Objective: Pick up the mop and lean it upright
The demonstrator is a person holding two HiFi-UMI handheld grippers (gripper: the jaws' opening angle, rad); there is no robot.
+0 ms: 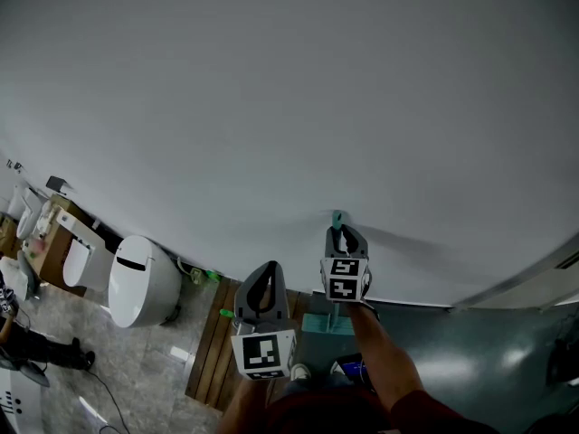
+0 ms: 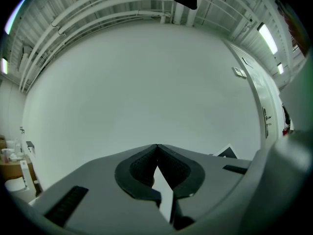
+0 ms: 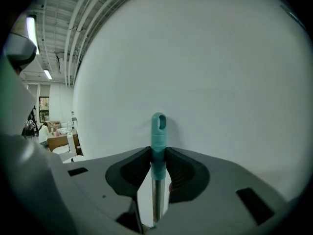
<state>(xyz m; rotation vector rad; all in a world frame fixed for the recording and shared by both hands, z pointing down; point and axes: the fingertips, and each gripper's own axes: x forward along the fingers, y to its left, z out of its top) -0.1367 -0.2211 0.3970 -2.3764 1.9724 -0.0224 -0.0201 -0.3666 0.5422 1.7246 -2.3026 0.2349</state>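
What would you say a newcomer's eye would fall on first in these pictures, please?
Probably the mop handle, its teal top standing upright in the middle of the right gripper view. It is pinched between the fingers of the right gripper, against a plain white wall. Next come the left gripper, shut and empty, and the white toilet on the floor at the head view's lower left.

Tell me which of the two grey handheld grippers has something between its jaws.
The right gripper: its jaws clamp the teal-capped metal mop handle. The left gripper has its jaws together, with nothing between them.
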